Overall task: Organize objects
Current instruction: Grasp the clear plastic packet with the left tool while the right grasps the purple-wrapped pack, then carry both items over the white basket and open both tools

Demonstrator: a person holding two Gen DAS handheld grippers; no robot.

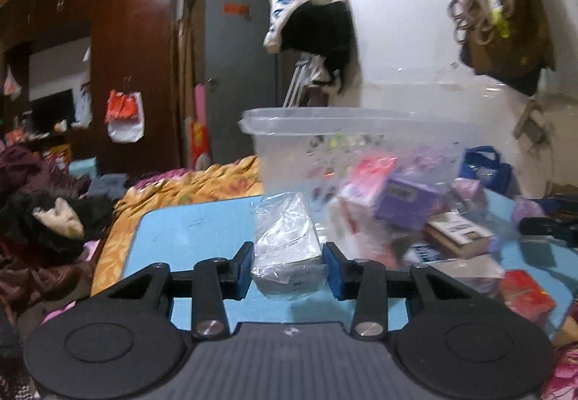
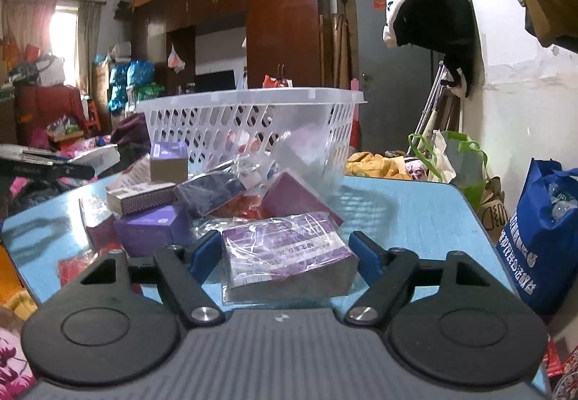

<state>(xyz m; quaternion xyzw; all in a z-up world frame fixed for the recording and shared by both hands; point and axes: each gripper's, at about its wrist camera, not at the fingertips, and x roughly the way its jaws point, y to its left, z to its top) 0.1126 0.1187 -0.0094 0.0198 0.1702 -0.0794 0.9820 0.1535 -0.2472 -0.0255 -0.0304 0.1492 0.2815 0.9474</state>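
A blue table (image 1: 188, 234) carries a clear plastic basket (image 1: 289, 118) and a pile of small boxes. My left gripper (image 1: 288, 264) is shut on a grey box in clear wrap (image 1: 285, 237), with both blue pads against its sides. Right of it lie a purple box (image 1: 404, 194) and a red box (image 1: 527, 295), blurred. In the right wrist view, my right gripper (image 2: 283, 255) is shut on a purple wrapped pack (image 2: 281, 241) at the near edge of the pile. The white slotted basket (image 2: 253, 104) stands behind the pile on the table (image 2: 415, 212).
More purple and dark boxes (image 2: 151, 230) crowd the table's left half. A blue shopping bag (image 2: 542, 237) and a green-handled bag (image 2: 455, 161) stand off the right edge. A bed with an orange blanket (image 1: 202, 183) lies beyond the table. Clothes hang on the wall.
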